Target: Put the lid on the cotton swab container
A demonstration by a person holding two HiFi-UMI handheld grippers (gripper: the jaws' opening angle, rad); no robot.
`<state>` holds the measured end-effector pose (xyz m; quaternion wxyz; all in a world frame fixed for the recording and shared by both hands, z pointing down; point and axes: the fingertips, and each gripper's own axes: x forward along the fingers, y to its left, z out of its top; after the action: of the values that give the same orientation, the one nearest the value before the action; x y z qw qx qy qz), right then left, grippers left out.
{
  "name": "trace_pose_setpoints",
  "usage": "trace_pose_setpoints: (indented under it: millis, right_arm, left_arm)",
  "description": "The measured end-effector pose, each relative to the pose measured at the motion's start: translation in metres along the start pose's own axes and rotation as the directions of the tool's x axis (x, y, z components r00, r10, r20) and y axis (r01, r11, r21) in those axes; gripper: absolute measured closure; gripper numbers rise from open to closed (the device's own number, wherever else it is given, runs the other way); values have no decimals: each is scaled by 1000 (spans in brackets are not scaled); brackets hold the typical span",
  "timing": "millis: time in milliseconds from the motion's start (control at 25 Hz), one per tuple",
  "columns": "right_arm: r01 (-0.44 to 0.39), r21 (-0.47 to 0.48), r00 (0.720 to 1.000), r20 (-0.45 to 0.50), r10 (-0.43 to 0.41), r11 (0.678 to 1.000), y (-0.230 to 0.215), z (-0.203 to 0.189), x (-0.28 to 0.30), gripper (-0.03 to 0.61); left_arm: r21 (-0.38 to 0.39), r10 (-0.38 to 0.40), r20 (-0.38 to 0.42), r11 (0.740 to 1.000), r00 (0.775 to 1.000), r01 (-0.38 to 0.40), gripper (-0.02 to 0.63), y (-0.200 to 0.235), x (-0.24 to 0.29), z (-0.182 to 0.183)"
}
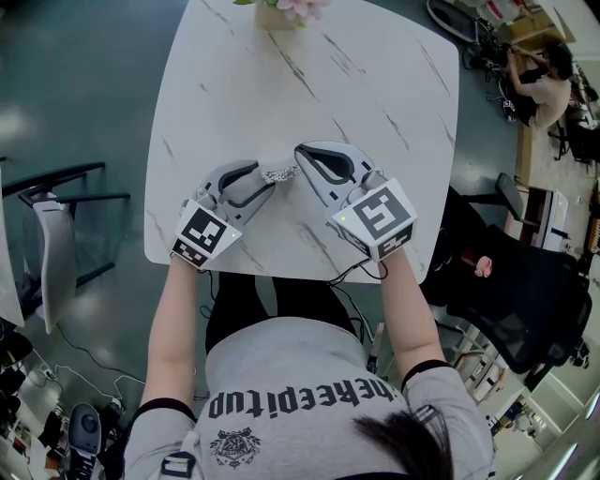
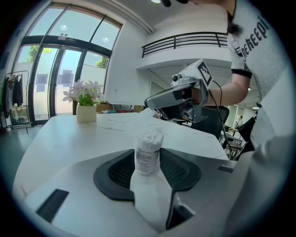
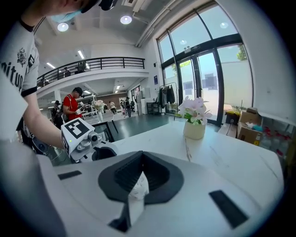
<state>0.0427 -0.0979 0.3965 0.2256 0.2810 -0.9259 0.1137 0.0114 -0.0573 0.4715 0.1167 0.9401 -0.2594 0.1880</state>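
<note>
The cotton swab container (image 2: 148, 143), a small clear tub packed with white swabs and with no lid on it, stands between the dark pads of my left gripper (image 2: 147, 163), which is shut on it. In the head view the container (image 1: 279, 173) sits low over the white marble table (image 1: 375, 84), between the two gripper tips. My right gripper (image 1: 302, 155) reaches in from the right, its tip close to the container's top. Its jaws (image 3: 137, 173) are shut; a small pale speckled patch shows in the slit, and I cannot tell whether it is the lid.
A vase of pink flowers (image 1: 281, 11) stands at the table's far edge. A black office chair (image 1: 511, 291) is at the right of the table and a white chair (image 1: 52, 253) at the left. Another person (image 1: 548, 80) sits far off at the back right.
</note>
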Motion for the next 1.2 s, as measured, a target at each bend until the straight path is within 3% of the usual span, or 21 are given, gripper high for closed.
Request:
trace_pose_setpoints:
  millis: [360, 1200]
  right_arm:
    - [-45, 24, 997, -55, 46, 999, 11, -20, -7, 568]
    - [-27, -22, 989, -144, 24, 999, 18, -40, -4, 571]
  left_arm:
    - [-10, 0, 4, 1000, 1000, 0, 435, 1, 0, 0]
    - [-3, 6, 2, 1000, 1000, -6, 436, 0, 1, 0]
